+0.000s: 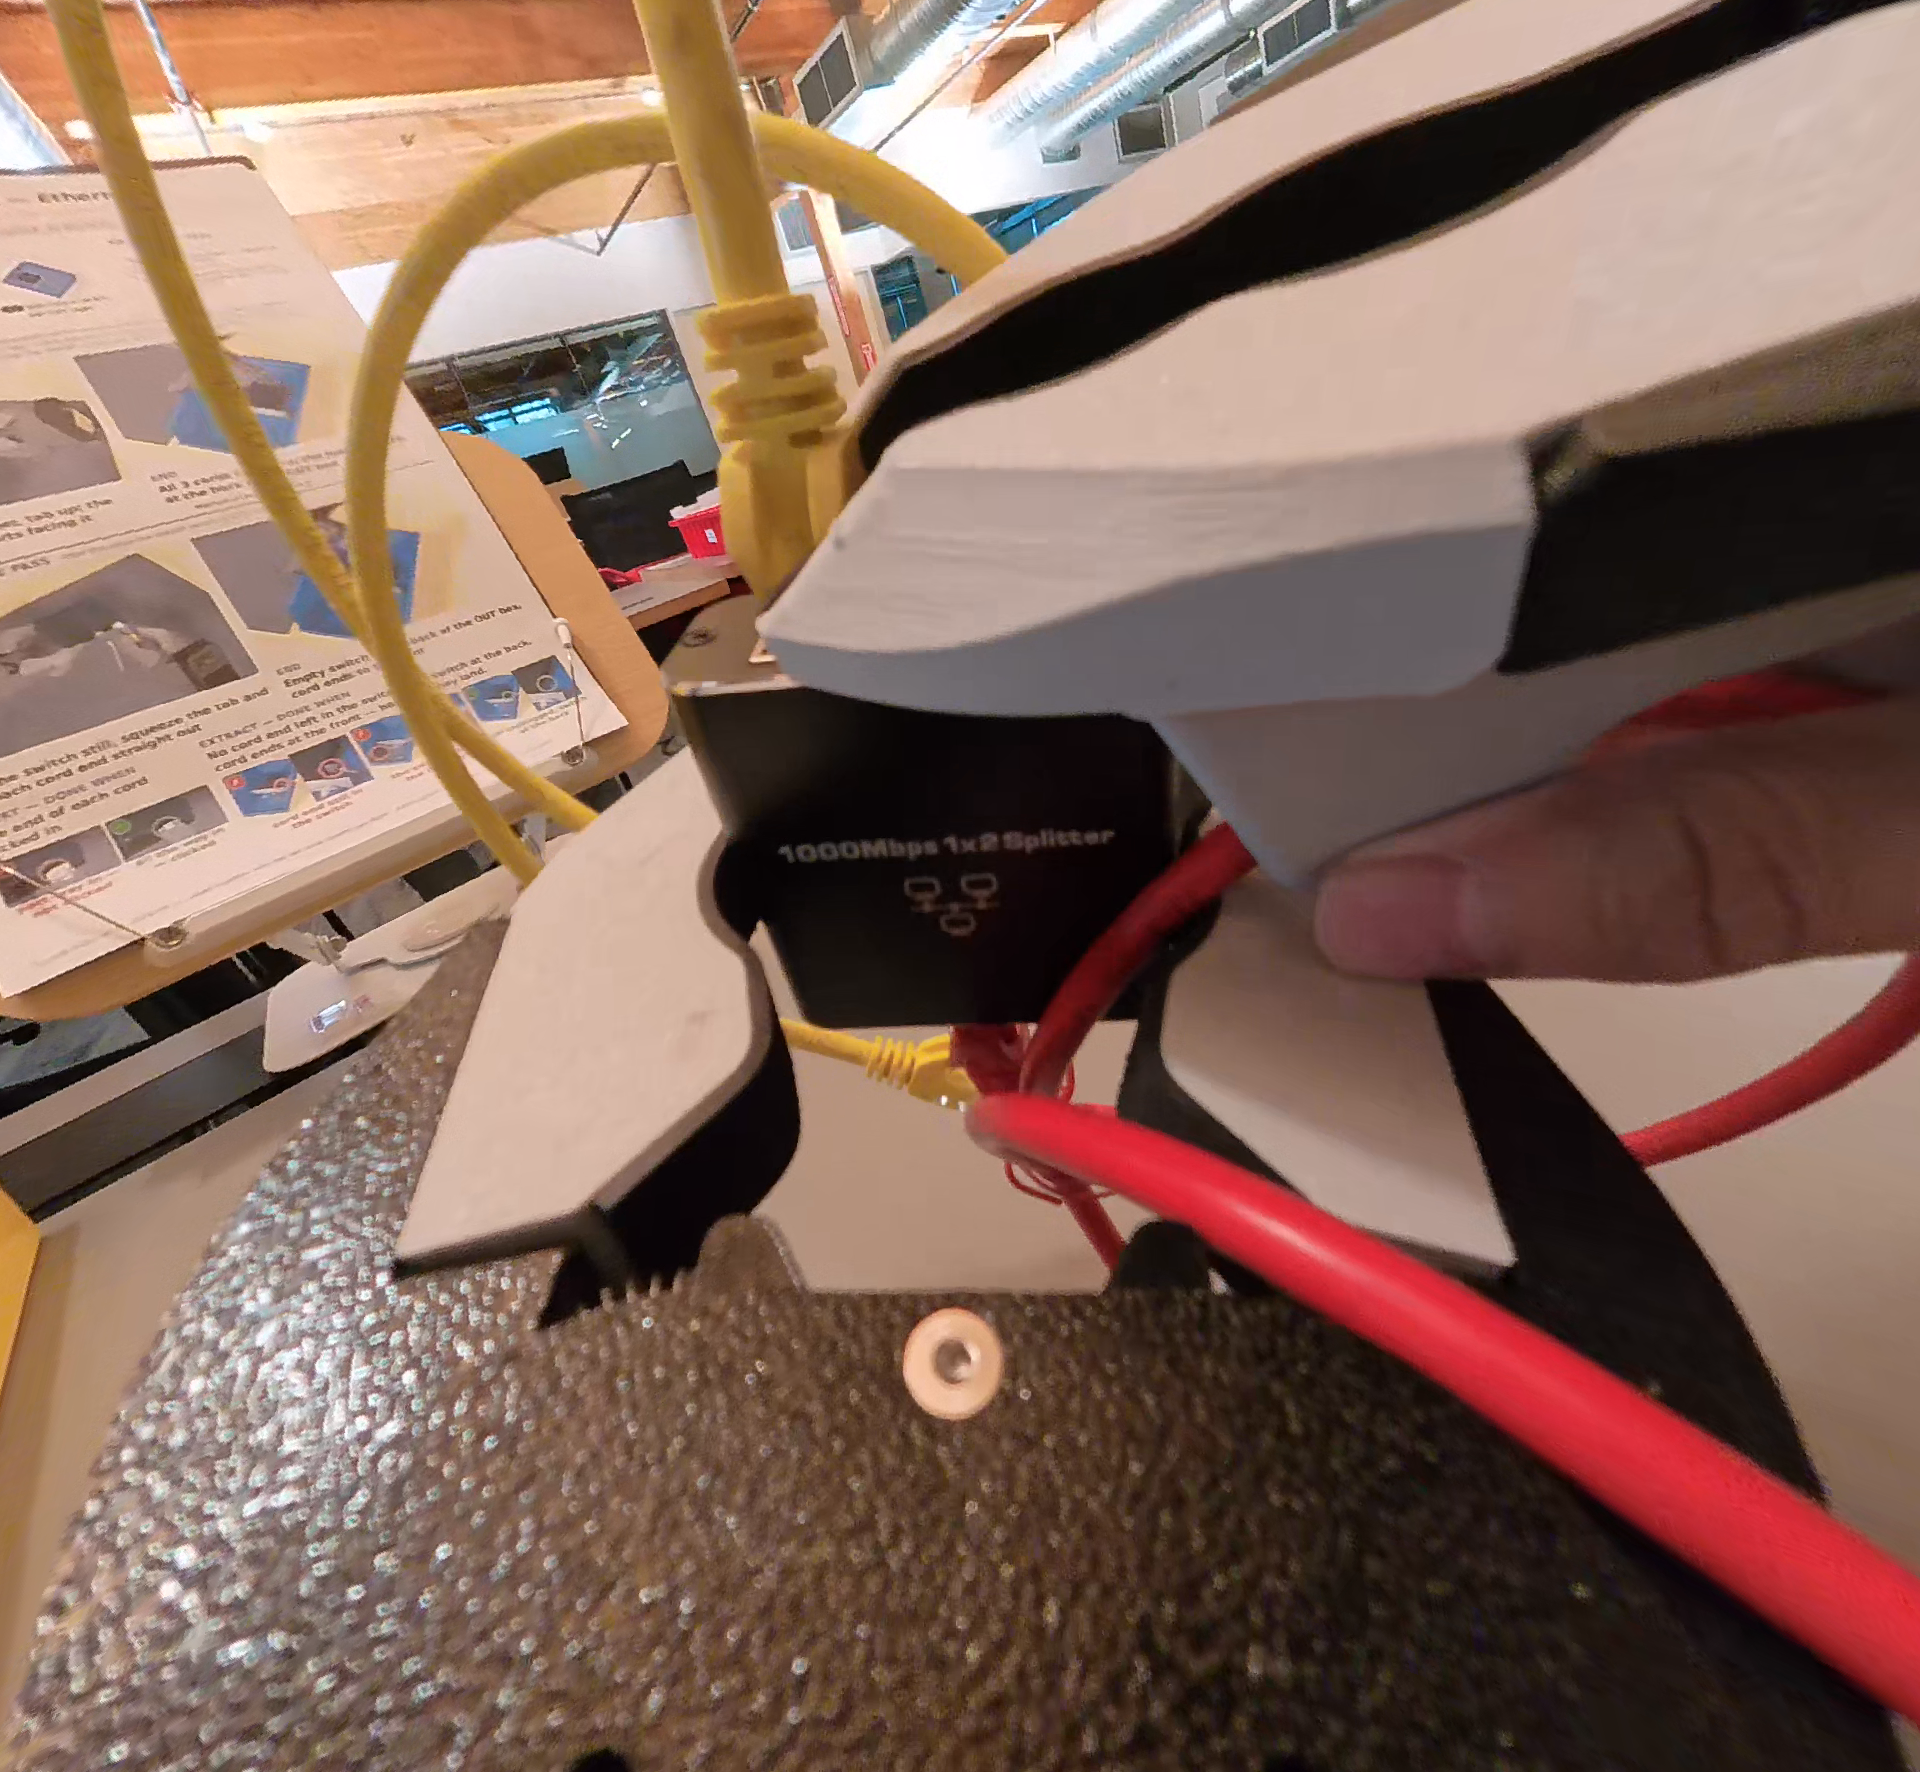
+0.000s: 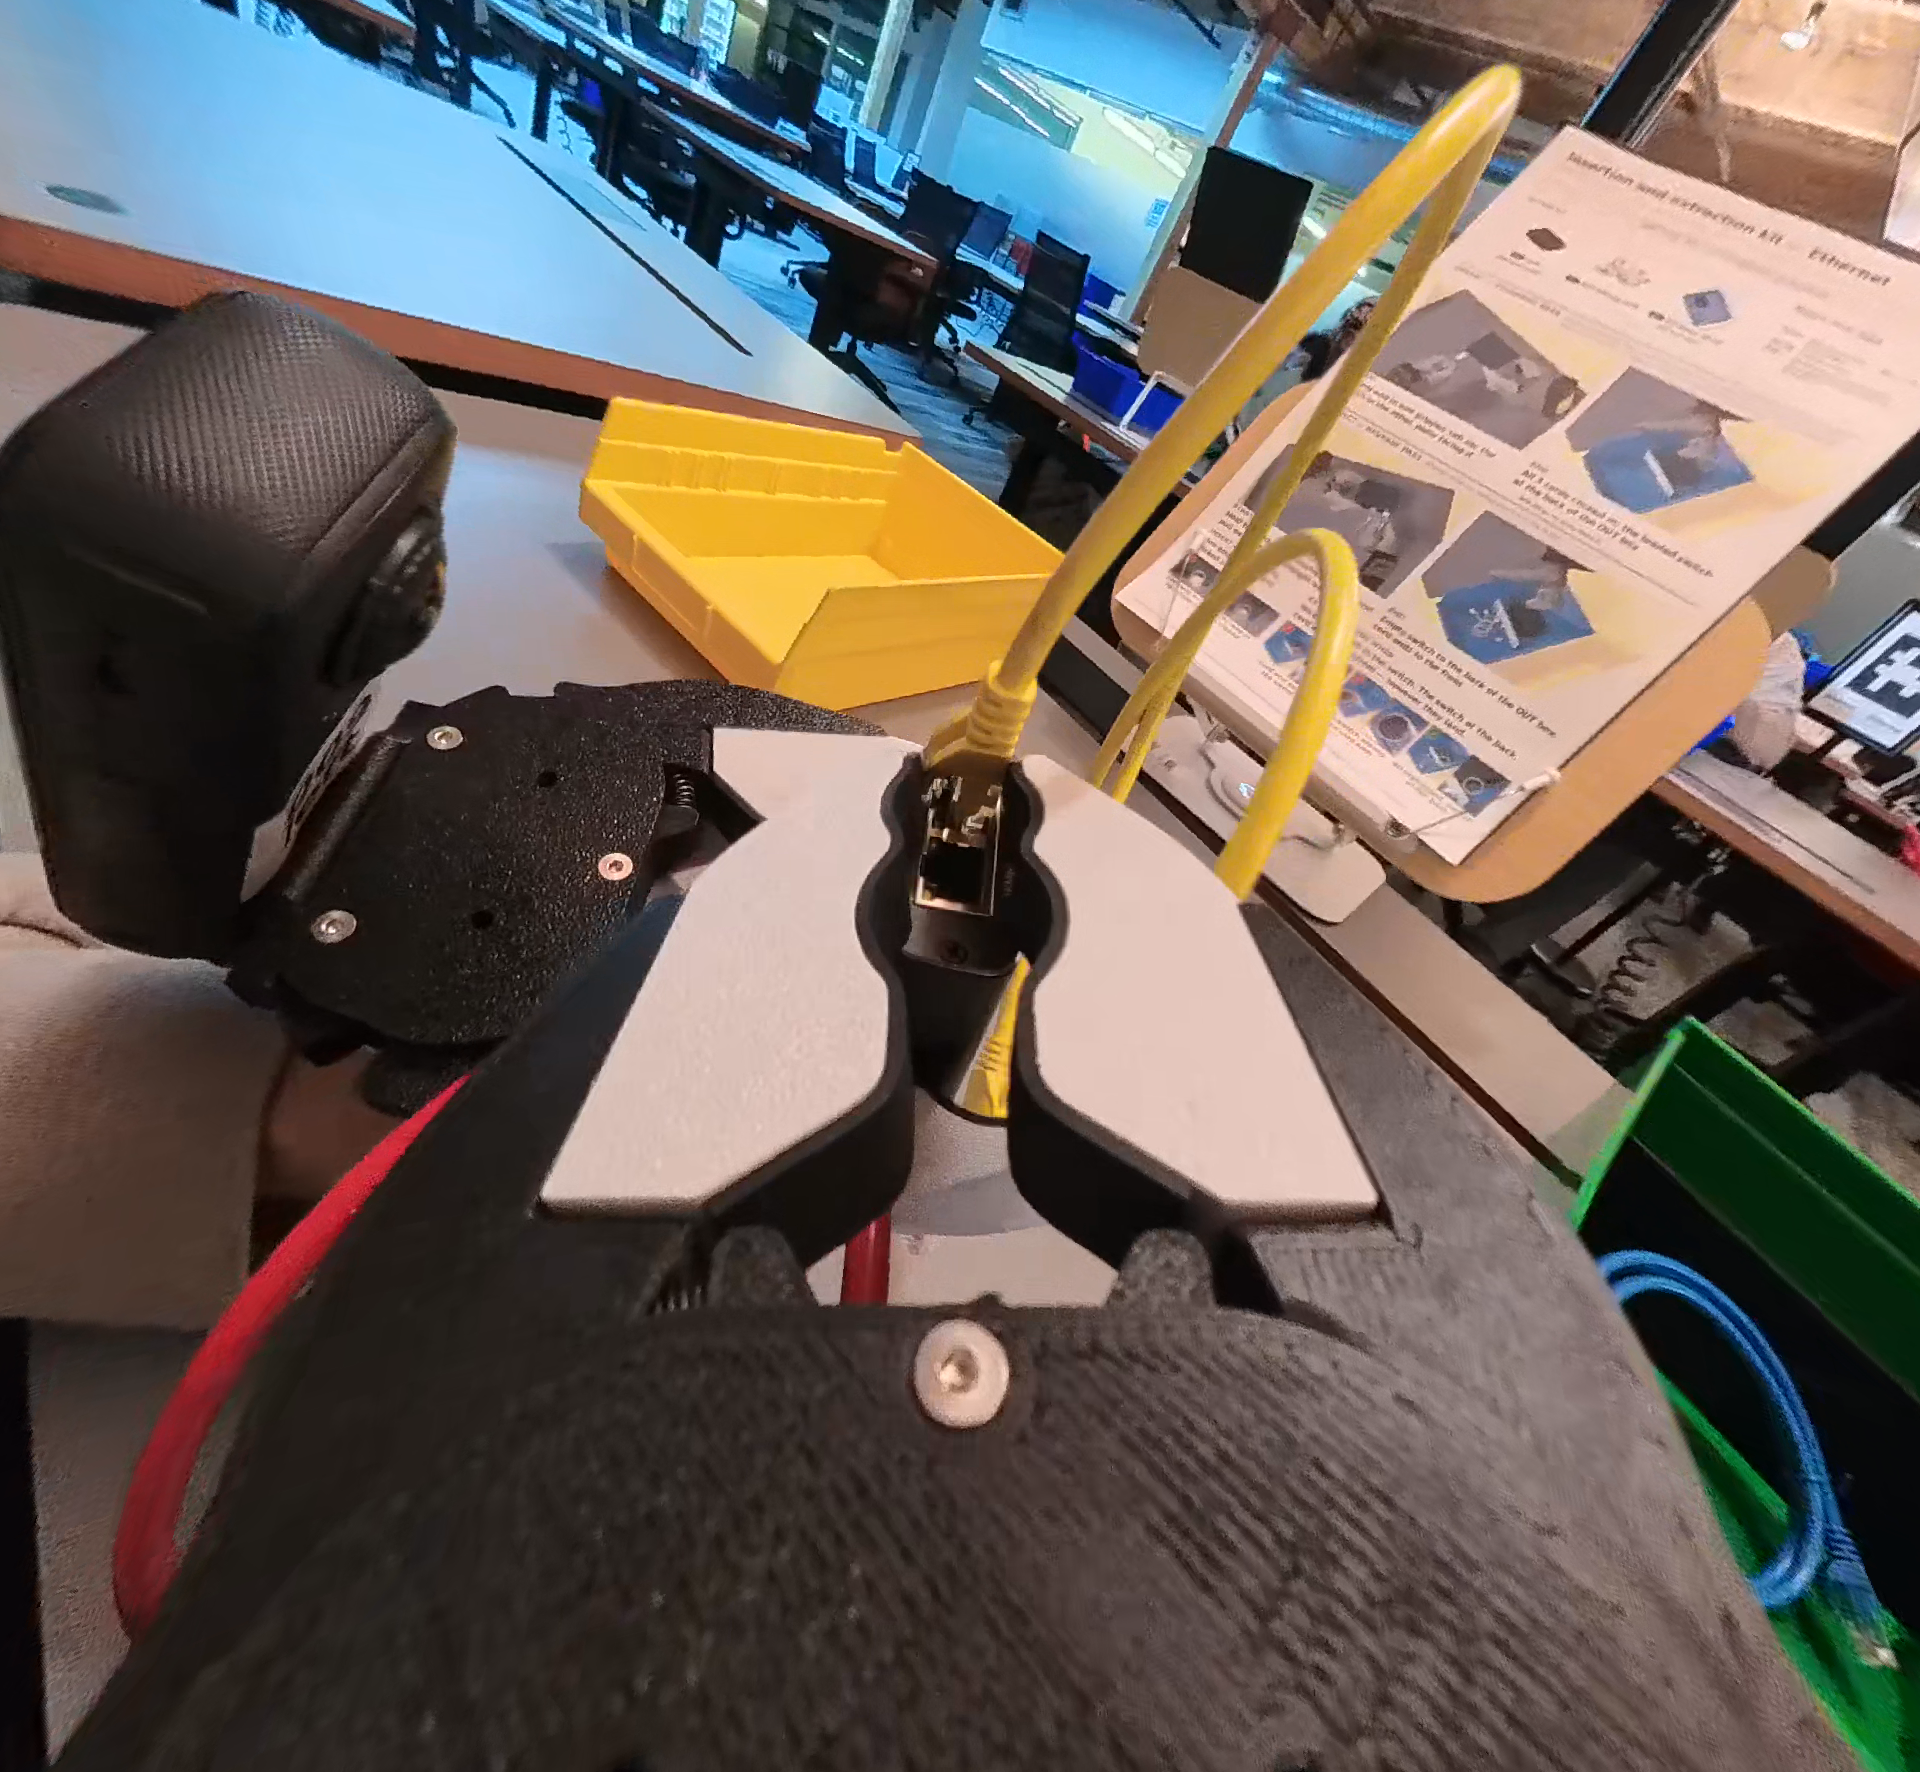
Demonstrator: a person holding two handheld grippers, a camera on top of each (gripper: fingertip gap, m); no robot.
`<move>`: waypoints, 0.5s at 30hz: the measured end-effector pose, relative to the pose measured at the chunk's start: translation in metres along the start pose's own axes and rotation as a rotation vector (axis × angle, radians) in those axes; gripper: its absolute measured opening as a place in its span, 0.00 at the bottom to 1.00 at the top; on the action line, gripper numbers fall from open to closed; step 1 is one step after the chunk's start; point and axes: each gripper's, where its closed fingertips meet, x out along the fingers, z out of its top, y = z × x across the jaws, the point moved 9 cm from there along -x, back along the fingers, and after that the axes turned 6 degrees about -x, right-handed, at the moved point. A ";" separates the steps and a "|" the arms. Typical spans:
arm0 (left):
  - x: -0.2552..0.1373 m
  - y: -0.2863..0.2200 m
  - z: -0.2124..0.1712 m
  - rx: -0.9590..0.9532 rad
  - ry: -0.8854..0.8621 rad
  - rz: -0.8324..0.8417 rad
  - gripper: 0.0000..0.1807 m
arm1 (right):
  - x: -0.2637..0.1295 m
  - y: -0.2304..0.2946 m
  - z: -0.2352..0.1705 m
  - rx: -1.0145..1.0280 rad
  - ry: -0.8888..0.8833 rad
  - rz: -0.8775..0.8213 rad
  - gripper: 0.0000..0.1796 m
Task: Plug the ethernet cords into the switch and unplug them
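My left gripper (image 1: pixel 935 860) is shut on the black switch (image 1: pixel 935 766) and holds it upright off the table. My right gripper (image 2: pixel 961 772) reaches in from the right (image 1: pixel 831 517), its tips pinching the yellow cord's plug (image 2: pixel 982 725) at the switch's top port (image 1: pixel 769 434). The port beside it (image 2: pixel 945 881) is empty. A red cord (image 1: pixel 1351 1307) and a second yellow plug (image 1: pixel 914 1068) are in the switch's bottom end. The red cord loops down to the left in the right wrist view (image 2: pixel 197 1359).
A yellow bin (image 2: pixel 831 559) sits on the table behind the grippers. An instruction board on a stand (image 2: pixel 1558 496) is to the right of it (image 1: pixel 208 579). A green bin (image 2: pixel 1766 1234) at the right holds a blue cord (image 2: pixel 1787 1473). A person's finger (image 1: pixel 1558 891) rests by the right gripper. Some 7 cm of space lies between my two pairs of fingers.
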 end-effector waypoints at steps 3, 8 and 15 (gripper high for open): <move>-0.001 0.000 -0.001 -0.009 0.003 -0.001 0.42 | 0.001 0.001 0.000 -0.013 0.013 0.000 0.09; -0.001 0.000 -0.001 -0.004 0.001 0.004 0.42 | 0.000 0.002 0.000 -0.023 0.003 -0.010 0.08; 0.000 0.000 0.000 0.000 -0.001 -0.005 0.42 | -0.001 -0.001 -0.002 0.034 -0.033 0.014 0.08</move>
